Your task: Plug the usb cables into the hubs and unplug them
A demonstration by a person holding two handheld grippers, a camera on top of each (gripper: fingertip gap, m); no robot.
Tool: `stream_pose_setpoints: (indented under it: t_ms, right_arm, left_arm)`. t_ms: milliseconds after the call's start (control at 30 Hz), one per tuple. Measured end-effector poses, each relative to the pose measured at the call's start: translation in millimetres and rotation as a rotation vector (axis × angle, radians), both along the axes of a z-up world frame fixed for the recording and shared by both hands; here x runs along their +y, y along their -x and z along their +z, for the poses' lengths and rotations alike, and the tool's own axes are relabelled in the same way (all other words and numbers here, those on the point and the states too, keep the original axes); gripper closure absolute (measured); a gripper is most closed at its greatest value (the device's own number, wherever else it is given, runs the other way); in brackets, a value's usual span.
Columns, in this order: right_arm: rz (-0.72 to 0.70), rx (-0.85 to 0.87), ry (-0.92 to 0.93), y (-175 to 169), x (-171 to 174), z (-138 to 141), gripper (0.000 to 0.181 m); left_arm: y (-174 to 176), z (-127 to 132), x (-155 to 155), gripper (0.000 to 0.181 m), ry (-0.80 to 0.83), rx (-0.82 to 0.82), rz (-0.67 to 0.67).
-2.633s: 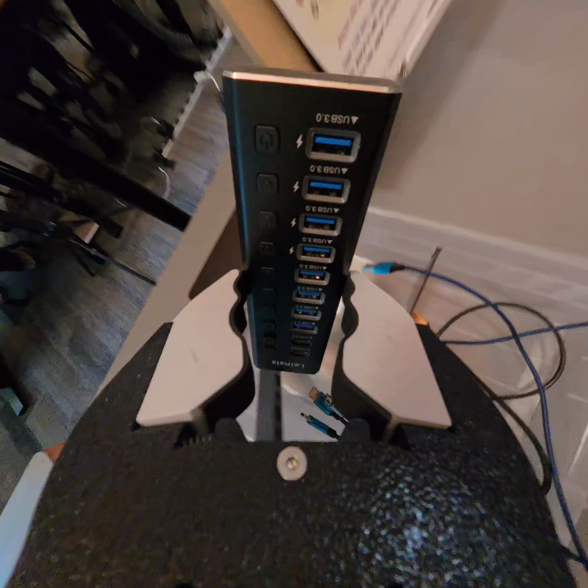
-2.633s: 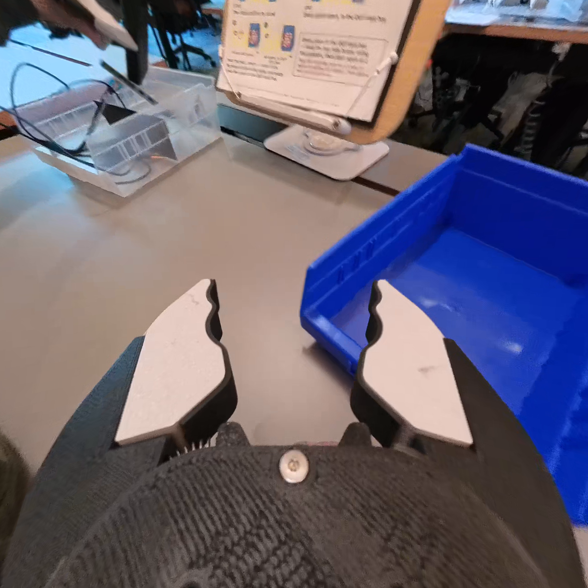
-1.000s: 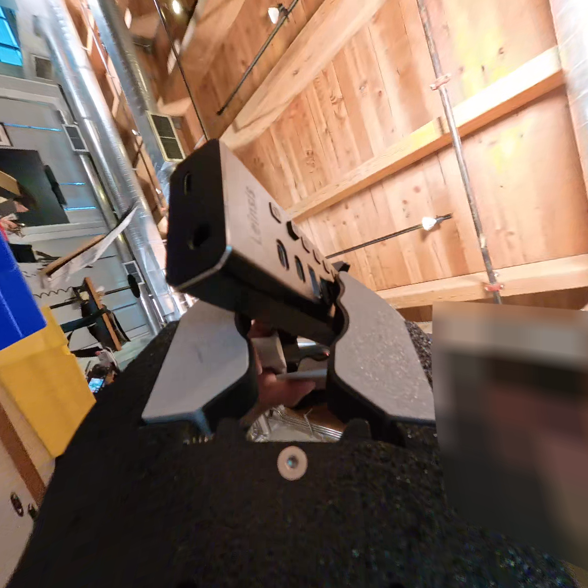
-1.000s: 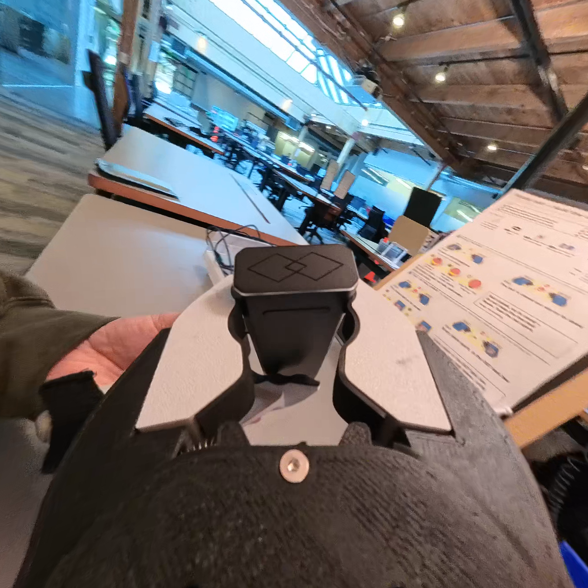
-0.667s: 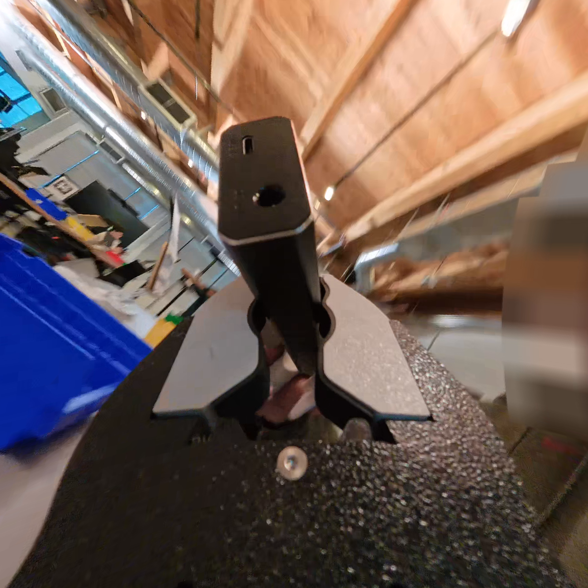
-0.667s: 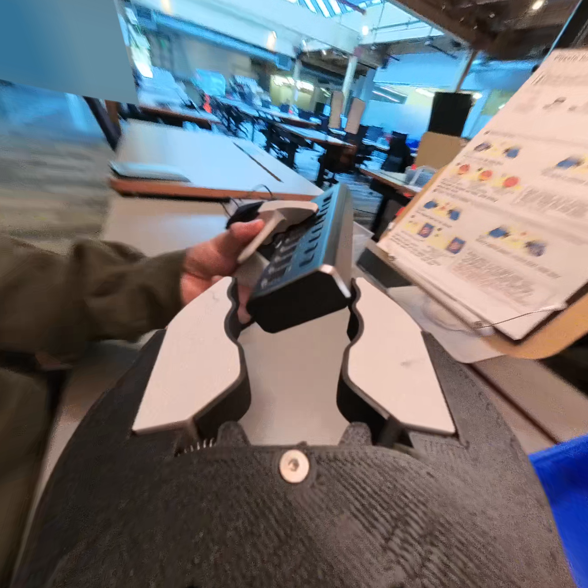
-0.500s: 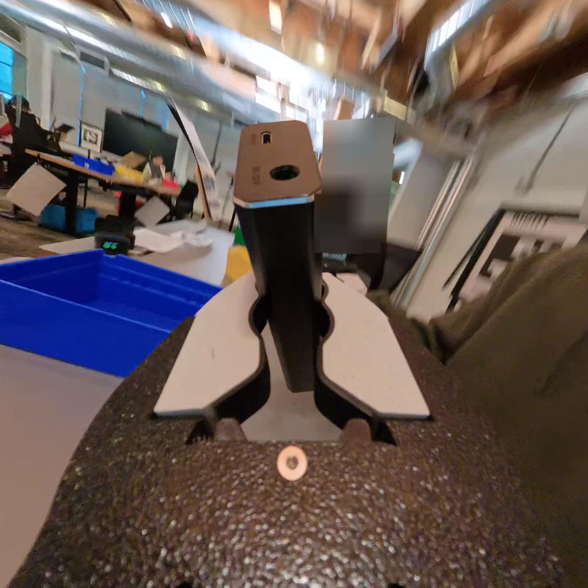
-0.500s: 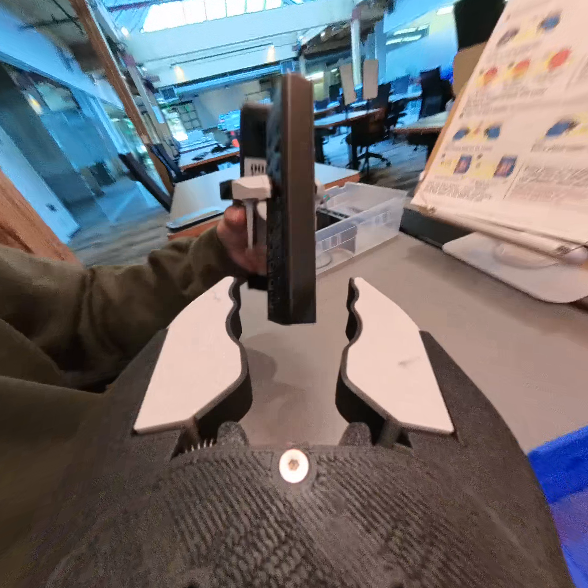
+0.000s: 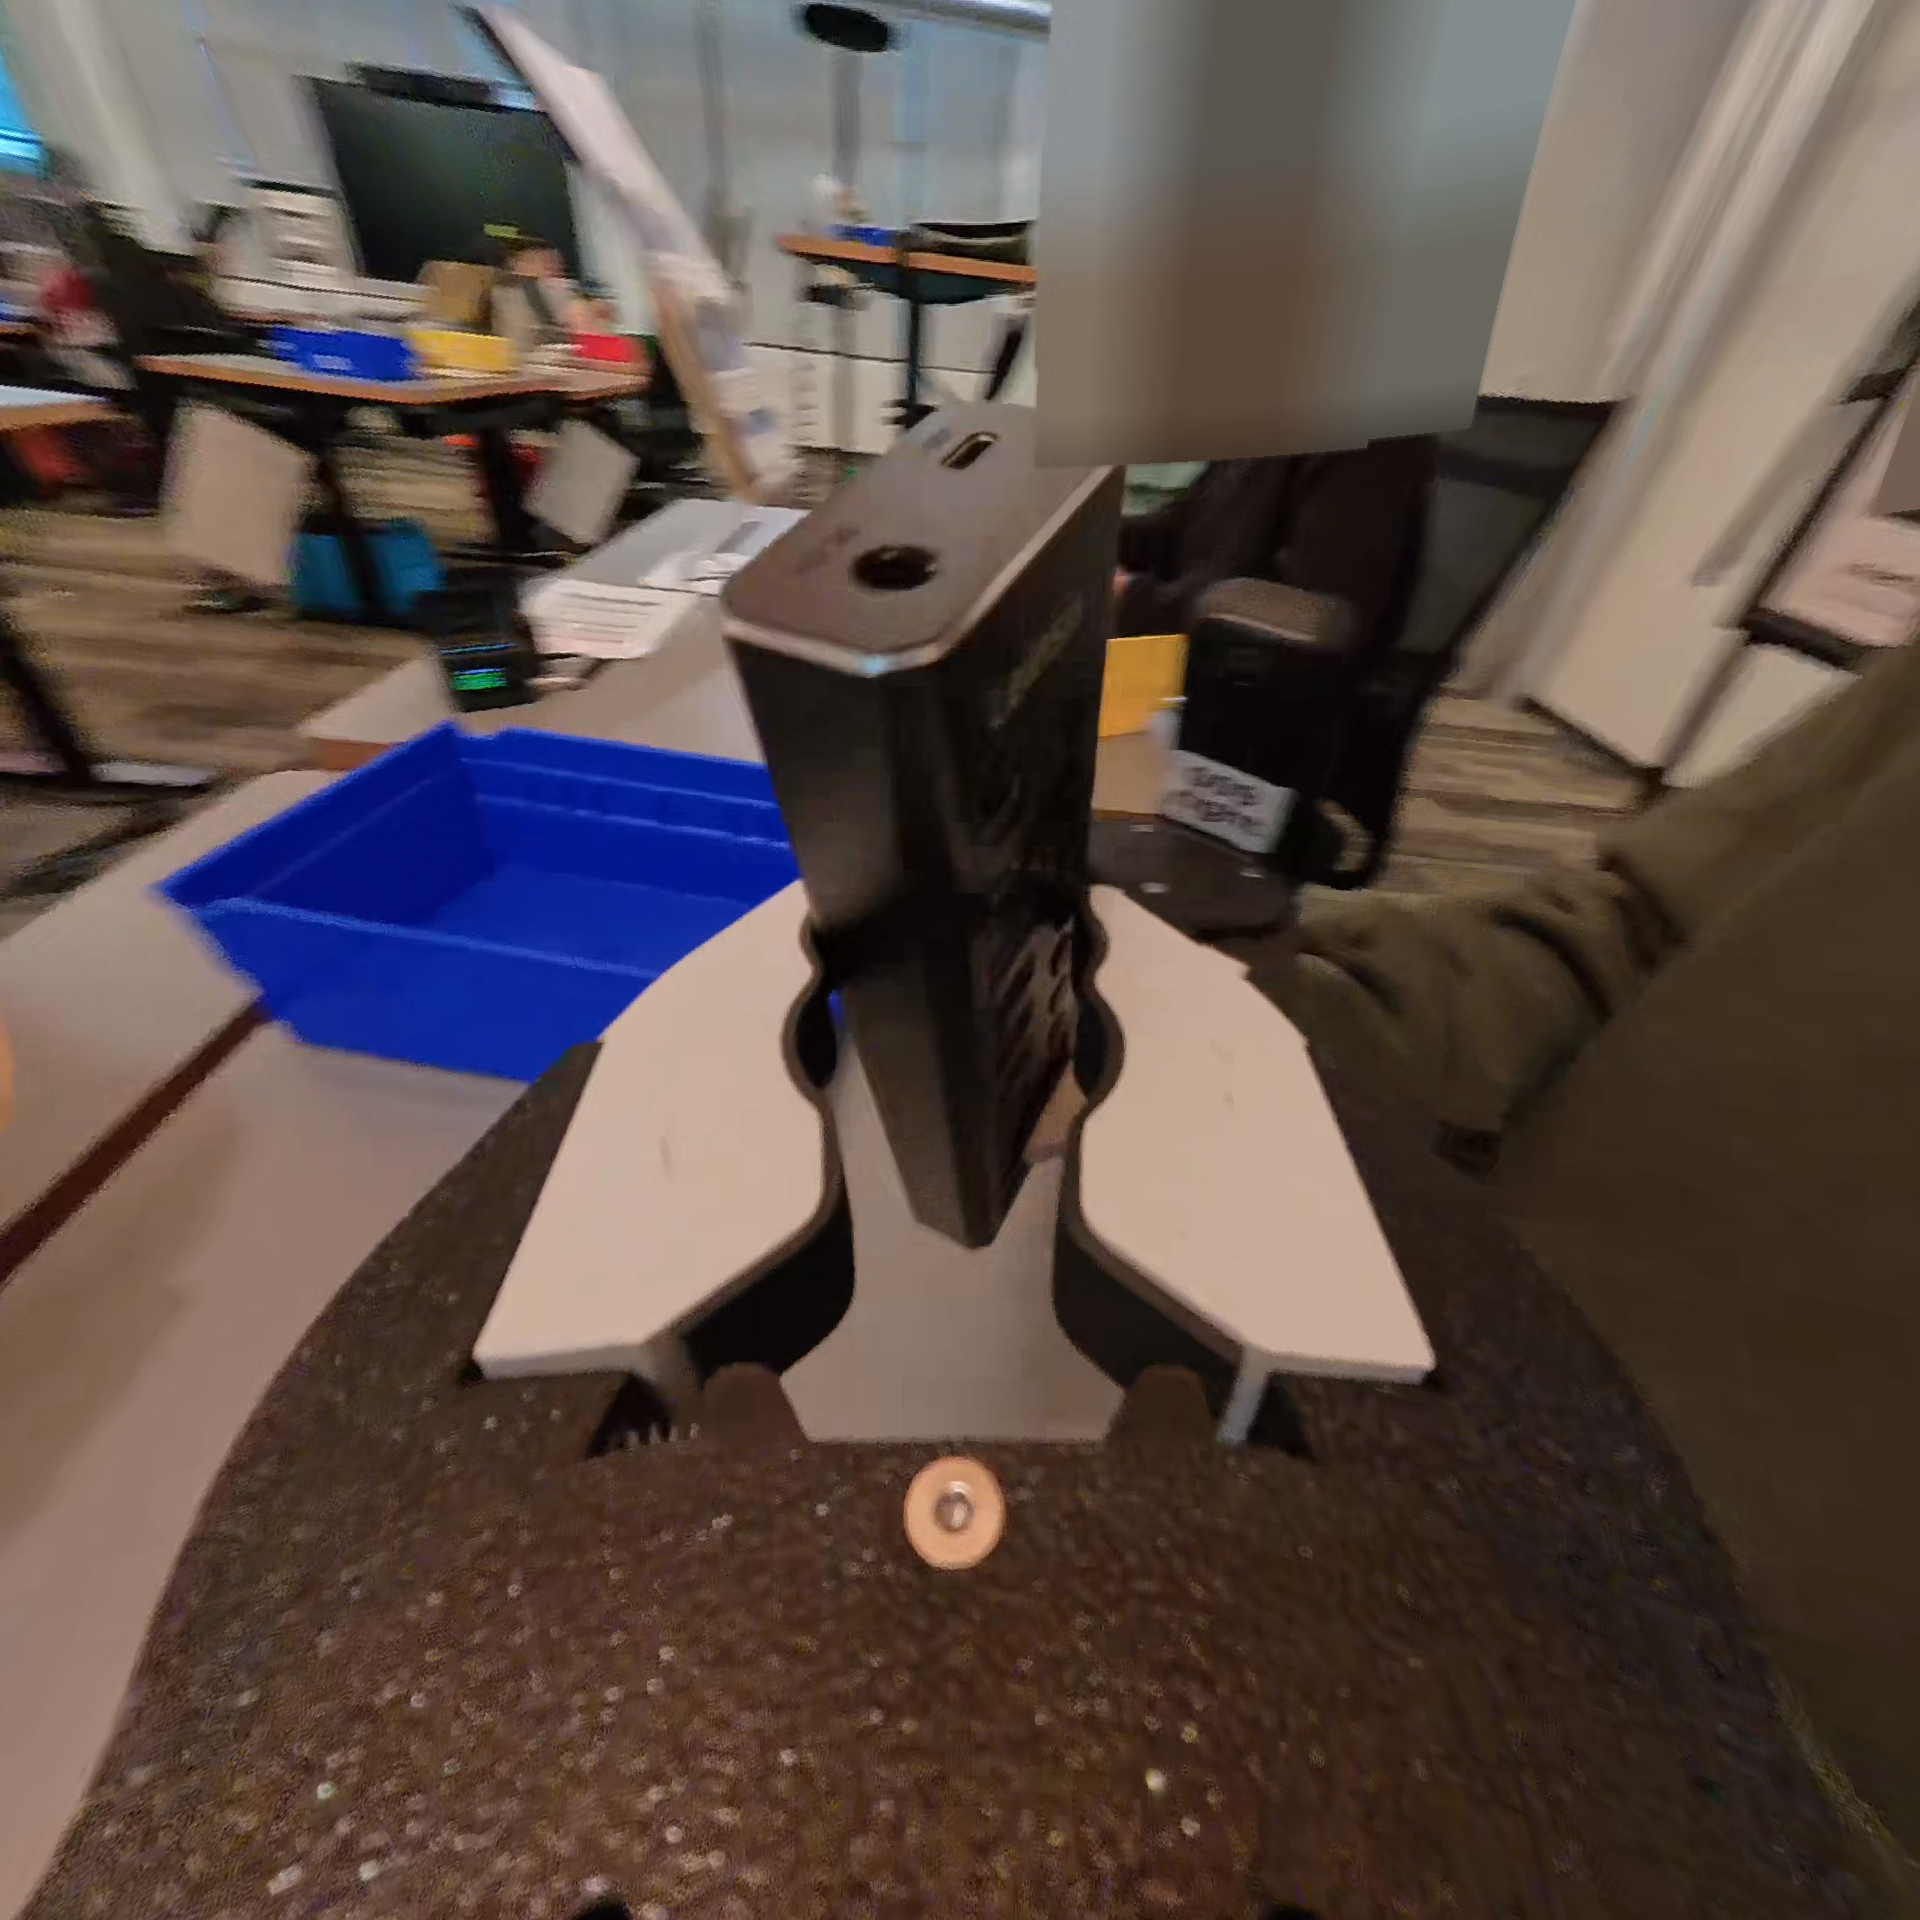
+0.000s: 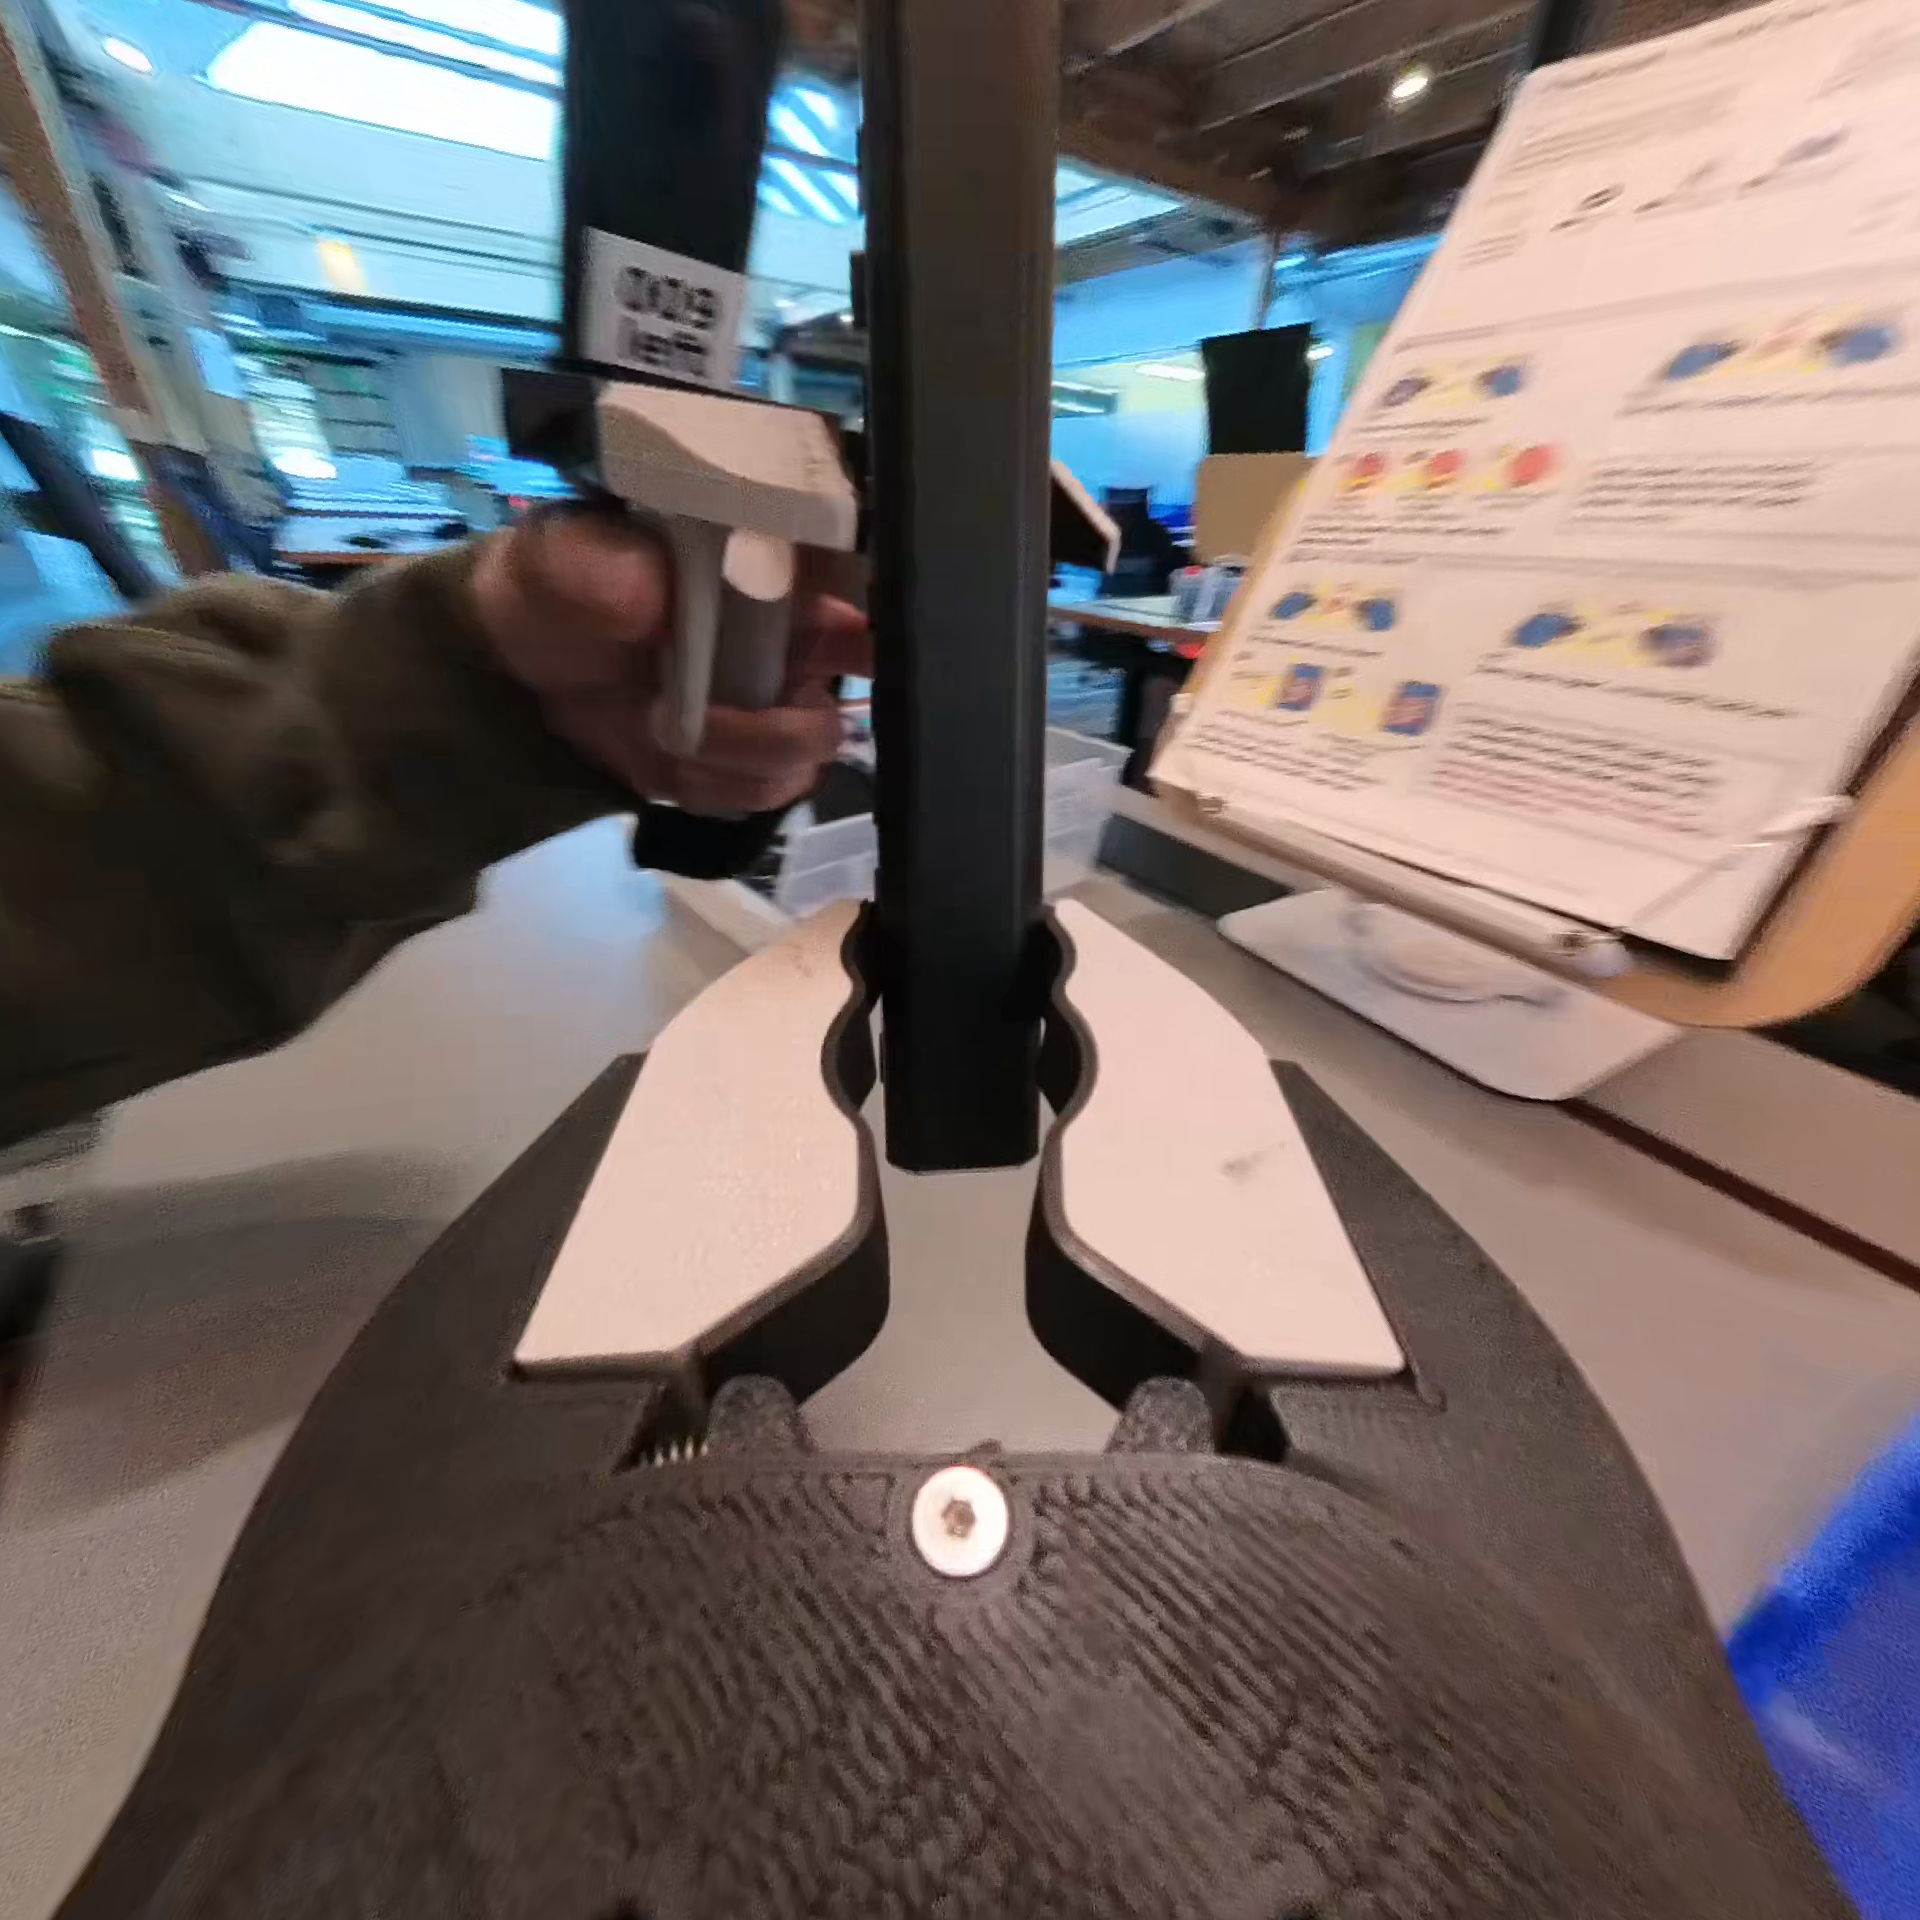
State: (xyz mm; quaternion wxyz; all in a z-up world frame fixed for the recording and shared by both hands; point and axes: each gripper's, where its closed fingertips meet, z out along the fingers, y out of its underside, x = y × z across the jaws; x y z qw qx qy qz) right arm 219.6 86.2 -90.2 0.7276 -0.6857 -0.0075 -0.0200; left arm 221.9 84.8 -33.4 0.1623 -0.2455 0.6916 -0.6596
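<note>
The black USB hub (image 9: pixel 935 831) stands upright, pinched by both the left hand-held gripper (image 9: pixel 951 1023) and the right hand-held gripper (image 10: pixel 956 997). Half a second ago the right one gaped open short of it; now its jaws have closed on the hub's lower end.

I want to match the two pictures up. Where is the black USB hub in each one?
Left wrist view: the black USB hub stands upright in the middle, clamped between the left gripper.
Right wrist view: the hub is a tall dark bar at centre top, its lower end pinched in the right gripper.
Shared landmark: the blue bin, middle left in the left view, bottom right corner in the right view.
</note>
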Motion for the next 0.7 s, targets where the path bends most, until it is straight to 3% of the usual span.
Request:
stream_pose_setpoints:
  t_ms: [100,233,333,367,467,567,700]
  right_arm:
    - [-0.159,-0.075,0.013,-21.2,-3.6,-1.3,0.153]
    - [-0.317,-0.236,0.064,-35.2,-3.5,-8.8,0.154]
    - [-0.365,-0.349,0.117,-32.2,0.5,-14.8,0.154]
    - [-0.368,-0.379,0.125,-30.0,1.5,-15.7,0.154]
    - [-0.356,-0.381,0.129,-27.8,2.5,-16.4,0.154]
    - [-0.301,-0.379,0.192,-25.5,5.4,-26.1,0.152]
    - [-0.052,-0.069,0.169,-11.0,6.1,-26.7,0.129]
  left_arm:
    - [-14.3,-3.4,11.5,0.123,-0.035,0.029,0.230]
    - [-21.2,-14.5,10.5,0.099,0.058,0.134,0.374]
    - [-31.5,-26.3,20.4,0.100,0.157,0.235,0.474]
    - [-34.6,-30.0,25.8,0.111,0.188,0.263,0.505]
    - [-38.6,-32.4,29.6,0.118,0.267,0.282,0.460]
    - [-38.9,-36.7,26.4,0.119,0.235,0.257,0.384]
    - [-28.6,-31.4,15.8,0.120,0.113,0.151,0.246]
